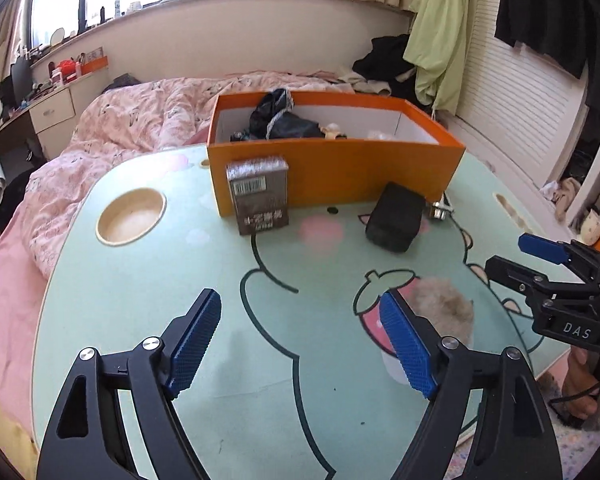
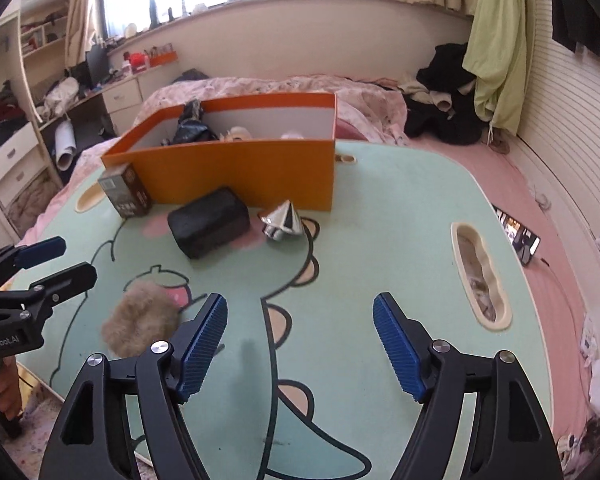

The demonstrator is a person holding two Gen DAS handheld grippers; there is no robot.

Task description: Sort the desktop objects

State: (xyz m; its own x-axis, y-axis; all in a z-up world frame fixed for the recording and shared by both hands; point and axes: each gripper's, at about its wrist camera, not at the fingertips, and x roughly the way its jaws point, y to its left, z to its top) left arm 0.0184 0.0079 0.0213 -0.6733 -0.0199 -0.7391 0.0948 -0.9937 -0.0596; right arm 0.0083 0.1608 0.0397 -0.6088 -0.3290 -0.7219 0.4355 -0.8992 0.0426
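Observation:
An orange box (image 1: pixel 340 172) (image 2: pixel 236 168) stands at the back of the green cartoon table (image 1: pixel 140 300) (image 2: pixel 380 240), with a black bag and small items inside. In front of it stand a grey-brown carton (image 1: pixel 260 196) (image 2: pixel 126 194), a black case (image 1: pixel 396 216) (image 2: pixel 208 226) and a shiny silver cone (image 2: pixel 282 220) (image 1: pixel 440 208). A tan fluffy ball (image 1: pixel 444 304) (image 2: pixel 140 318) lies nearer. My left gripper (image 1: pixel 300 340) (image 2: pixel 56 264) is open and empty, its right finger beside the ball. My right gripper (image 2: pixel 300 344) (image 1: pixel 532 256) is open and empty over bare table.
A round cup recess (image 1: pixel 131 216) sits at the table's left, an oblong slot (image 2: pixel 480 276) at its right. A phone (image 2: pixel 518 236) lies on the pink bed beside the table. Pink bedding (image 1: pixel 140 120) surrounds the table; clothes pile by the wall.

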